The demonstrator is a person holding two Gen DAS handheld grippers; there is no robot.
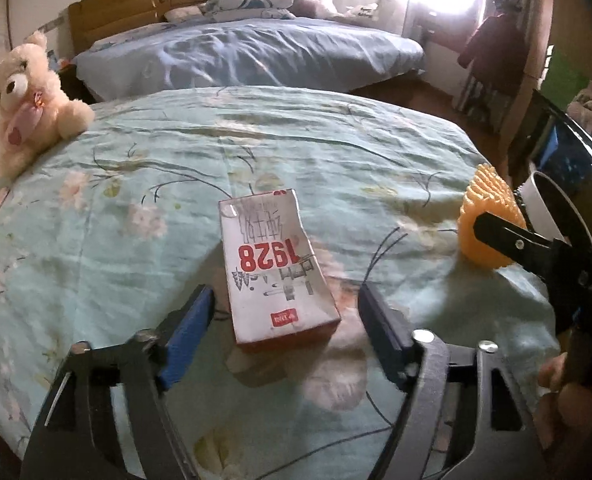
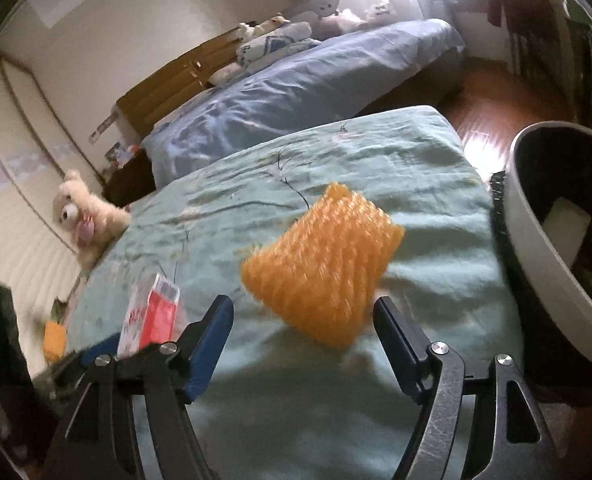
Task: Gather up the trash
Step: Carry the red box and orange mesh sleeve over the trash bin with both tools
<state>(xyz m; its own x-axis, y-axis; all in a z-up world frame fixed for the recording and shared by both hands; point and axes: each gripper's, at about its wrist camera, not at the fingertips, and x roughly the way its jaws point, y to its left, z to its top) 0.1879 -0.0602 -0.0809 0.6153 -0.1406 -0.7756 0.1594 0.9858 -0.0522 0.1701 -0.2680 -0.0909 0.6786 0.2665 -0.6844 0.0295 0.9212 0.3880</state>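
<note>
Left wrist view: left hand-held gripper (image 1: 286, 334) jaws apart, carton (image 1: 274, 264) on bed (image 1: 116, 208) just ahead, ungrasped. Right hand-held gripper (image 2: 301, 338) jaws apart, orange foam net (image 2: 323, 264) just ahead, unheld. Bin (image 2: 535, 248) beyond holds some trash. 2 pieces left.

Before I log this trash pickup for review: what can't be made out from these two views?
- Trash bin: contents mostly hidden by its wall and the right edge, right wrist view.
- Carton: far end washed out by glare, left wrist view; blurred and partly behind the gripper finger in the right.
- Orange foam net: motion-blurred, so contact with the bedspread is unclear.
</note>
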